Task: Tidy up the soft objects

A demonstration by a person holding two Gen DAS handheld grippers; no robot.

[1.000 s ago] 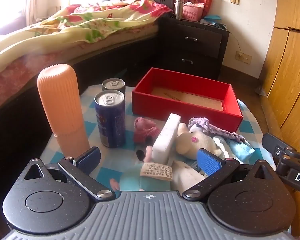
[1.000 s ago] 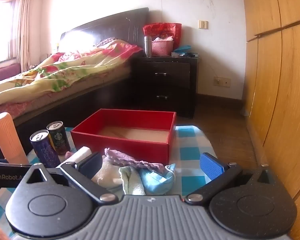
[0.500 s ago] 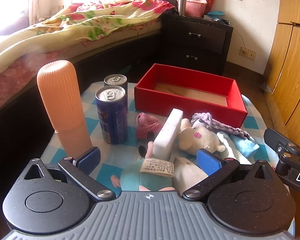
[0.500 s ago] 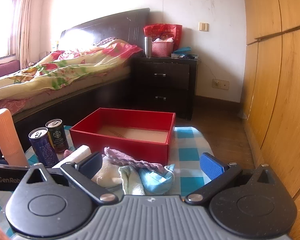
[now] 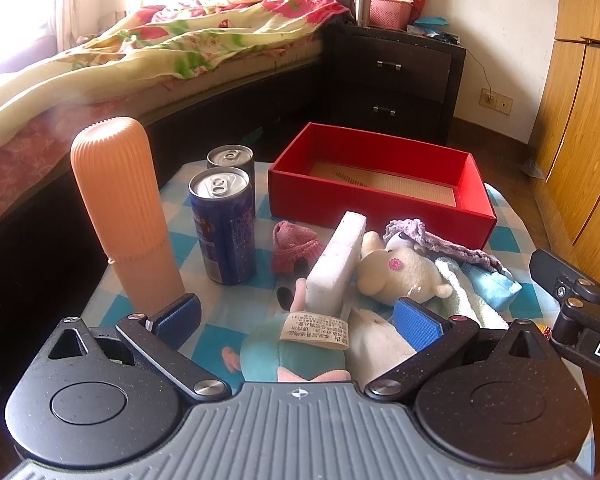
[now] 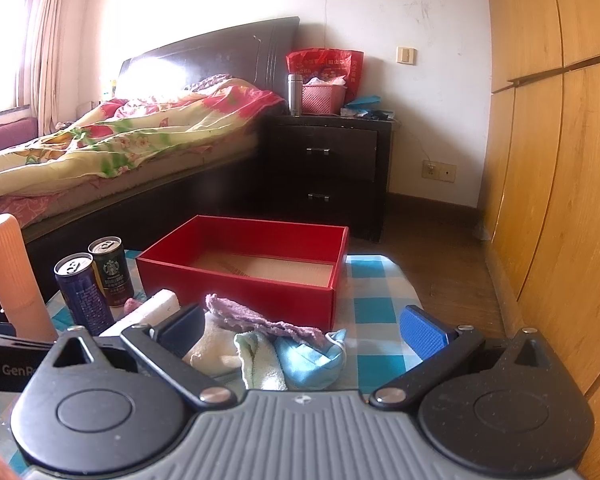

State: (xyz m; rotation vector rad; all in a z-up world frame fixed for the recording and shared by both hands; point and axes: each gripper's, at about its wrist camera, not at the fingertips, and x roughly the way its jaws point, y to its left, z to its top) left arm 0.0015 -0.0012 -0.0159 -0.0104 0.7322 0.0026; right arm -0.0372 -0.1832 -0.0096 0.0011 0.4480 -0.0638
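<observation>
An empty red box (image 5: 380, 184) (image 6: 252, 268) stands at the far side of the checkered table. In front of it lies a heap of soft things: a teal plush with a label (image 5: 296, 352), a cream plush (image 5: 404, 272), a pink knitted piece (image 5: 294, 246), a purple knitted piece (image 5: 440, 242) (image 6: 260, 318), a pale green towel (image 6: 258, 362) and a blue cloth (image 6: 310, 360). A white foam block (image 5: 336, 264) leans among them. My left gripper (image 5: 296, 318) is open just above the teal plush. My right gripper (image 6: 304, 330) is open over the towel and blue cloth.
A tall ribbed orange bottle (image 5: 126, 216) and two drink cans (image 5: 224, 228) (image 5: 232, 162) stand on the table's left. A bed (image 5: 140, 60) lies beyond at the left, a dark nightstand (image 5: 392, 80) behind the box, and wooden wardrobe doors (image 6: 552, 200) at the right.
Both cameras have risen and tilted slightly, so the table objects sit a little lower and closer in view. Both grippers stay open and no object has moved.
</observation>
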